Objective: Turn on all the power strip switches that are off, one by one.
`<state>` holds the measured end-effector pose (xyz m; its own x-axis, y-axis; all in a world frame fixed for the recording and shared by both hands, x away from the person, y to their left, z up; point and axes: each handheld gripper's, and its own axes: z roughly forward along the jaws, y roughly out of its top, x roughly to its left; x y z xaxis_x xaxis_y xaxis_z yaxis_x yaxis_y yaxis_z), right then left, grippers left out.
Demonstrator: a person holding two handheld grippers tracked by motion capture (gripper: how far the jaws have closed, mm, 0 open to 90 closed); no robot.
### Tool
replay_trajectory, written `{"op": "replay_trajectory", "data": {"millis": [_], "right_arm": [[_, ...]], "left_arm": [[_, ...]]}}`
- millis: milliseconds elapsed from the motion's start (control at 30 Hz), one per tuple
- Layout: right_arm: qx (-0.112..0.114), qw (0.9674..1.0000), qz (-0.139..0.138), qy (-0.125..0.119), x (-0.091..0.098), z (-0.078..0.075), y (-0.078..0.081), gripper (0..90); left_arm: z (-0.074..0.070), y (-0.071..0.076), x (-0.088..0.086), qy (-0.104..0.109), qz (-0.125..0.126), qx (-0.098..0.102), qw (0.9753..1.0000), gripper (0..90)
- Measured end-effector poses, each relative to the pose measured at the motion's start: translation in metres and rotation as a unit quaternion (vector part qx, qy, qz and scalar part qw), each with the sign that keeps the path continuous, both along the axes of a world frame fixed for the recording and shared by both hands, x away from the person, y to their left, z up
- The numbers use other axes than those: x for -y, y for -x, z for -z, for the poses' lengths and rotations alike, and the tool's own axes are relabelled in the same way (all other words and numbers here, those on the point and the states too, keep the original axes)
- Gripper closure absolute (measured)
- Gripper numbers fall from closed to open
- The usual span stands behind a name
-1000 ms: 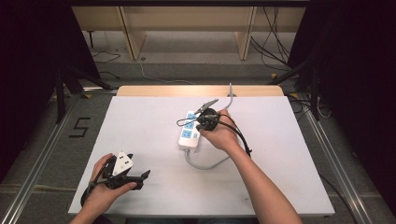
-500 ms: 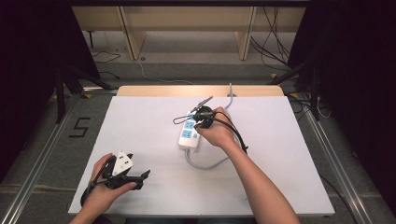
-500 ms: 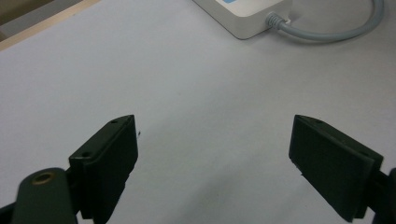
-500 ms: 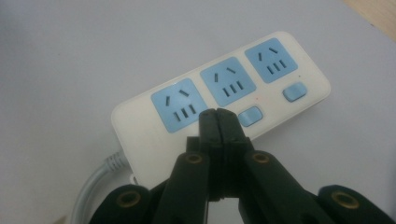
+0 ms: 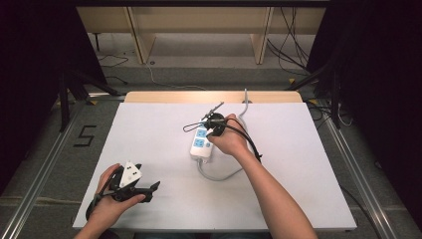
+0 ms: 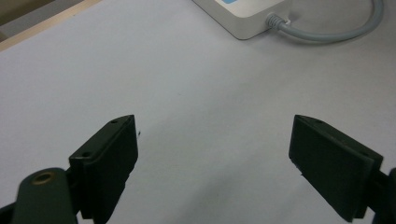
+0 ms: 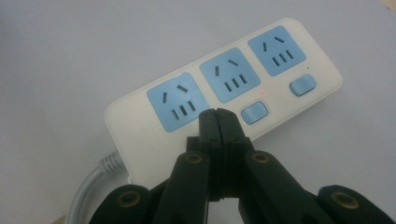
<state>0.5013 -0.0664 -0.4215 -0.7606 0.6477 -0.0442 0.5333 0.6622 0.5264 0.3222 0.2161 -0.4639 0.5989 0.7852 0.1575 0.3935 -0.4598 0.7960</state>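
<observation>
Right gripper [image 7: 217, 114] over white table [image 5: 149, 134]

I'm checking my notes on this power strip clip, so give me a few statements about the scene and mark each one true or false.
1. The right gripper has its jaws shut, with nothing between them. True.
2. The power strip has four blue sockets. False: it has three.
3. The left gripper is clamped on the strip's grey cord. False: its jaws stand open over the bare white table.
4. The strip has two blue switches. True.
</observation>
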Motion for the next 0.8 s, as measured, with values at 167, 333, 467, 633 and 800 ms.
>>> {"op": "replay_trajectory", "data": {"millis": [167, 333, 467, 633, 800], "right_arm": [[-0.010, 0.9999, 0.001, 0.006, -0.003, 0.004, -0.002, 90.0], [-0.015, 0.9998, 0.002, 0.011, -0.006, 0.007, -0.002, 90.0], [-0.018, 0.9998, 0.003, 0.011, -0.009, 0.008, -0.002, 90.0], [-0.021, 0.9997, 0.003, 0.014, -0.011, 0.009, -0.004, 90.0], [-0.028, 0.9993, 0.007, 0.022, -0.011, 0.010, -0.005, 90.0]], "left_arm": [[0.000, 0.000, 0.000, 0.000, 0.000, -0.001, 1.0000, 15.6], [0.000, 0.000, 0.000, -0.003, 0.002, -0.002, 1.0000, 15.6], [0.000, 0.000, 0.000, -0.004, 0.002, -0.003, 1.0000, 15.6], [0.000, 0.000, 0.000, -0.003, 0.002, -0.002, 1.0000, 15.6], [0.000, 0.000, 0.000, -0.002, 0.002, -0.003, 1.0000, 15.6]]}}
